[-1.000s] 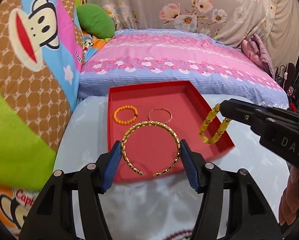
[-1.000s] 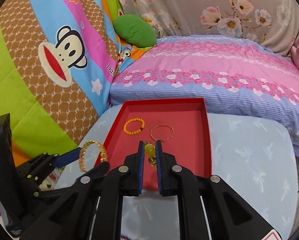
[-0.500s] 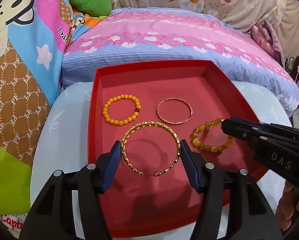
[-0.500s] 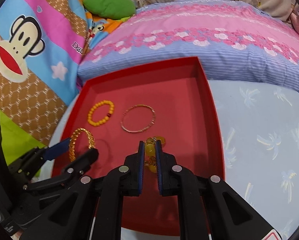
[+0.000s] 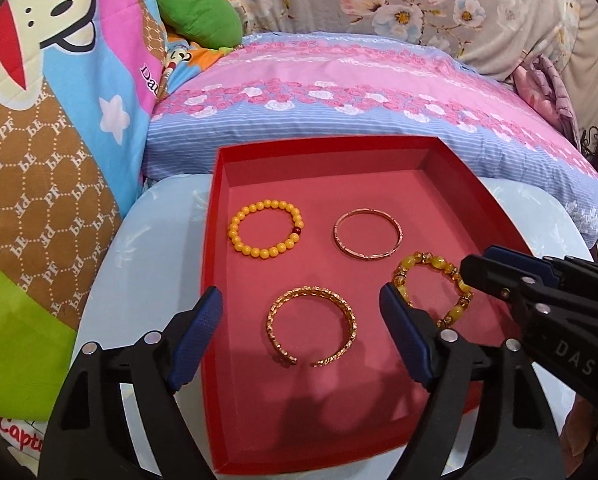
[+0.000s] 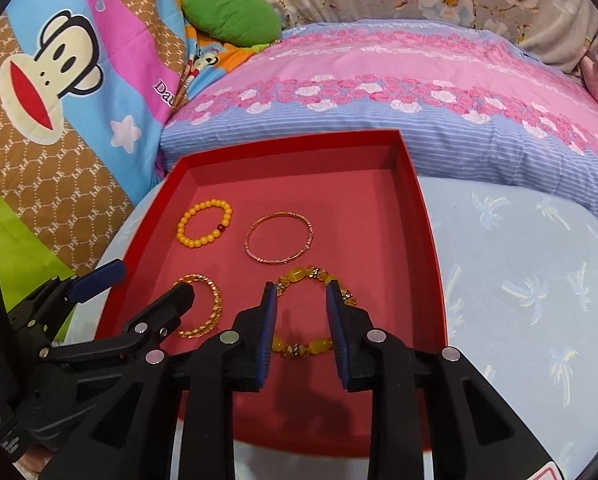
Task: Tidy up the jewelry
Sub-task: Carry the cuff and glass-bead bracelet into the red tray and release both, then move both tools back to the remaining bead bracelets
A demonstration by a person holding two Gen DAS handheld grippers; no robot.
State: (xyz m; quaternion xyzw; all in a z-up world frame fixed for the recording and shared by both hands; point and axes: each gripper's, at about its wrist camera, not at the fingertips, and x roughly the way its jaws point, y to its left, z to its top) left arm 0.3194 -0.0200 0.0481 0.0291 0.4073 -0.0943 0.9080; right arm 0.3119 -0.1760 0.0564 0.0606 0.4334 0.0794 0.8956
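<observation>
A red tray (image 5: 215, 216) (image 6: 427, 240) holds several bracelets. A gold cuff bangle (image 5: 311, 326) (image 6: 215, 304) lies flat between the fingers of my open left gripper (image 5: 301, 300), not touched. An amber bead bracelet (image 5: 433, 268) (image 6: 303, 346) lies flat at the tray's right; my open right gripper (image 6: 301, 292) straddles it with its jaws apart. An orange bead bracelet (image 5: 265, 229) (image 6: 205, 228) and a thin rose-gold bangle (image 5: 367, 234) (image 6: 279, 238) lie further back.
The tray sits on a light blue cloth-covered surface (image 6: 519, 280). A pink and blue floral pillow (image 5: 359, 92) lies behind it. A monkey-print blanket (image 5: 39, 120) rises at the left, with a green cushion (image 5: 197, 14) at the back.
Both grippers have opened. The gold cuff and the amber bracelet, held before, now lie loose on the tray floor. Both cameras moved closer over the tray.
</observation>
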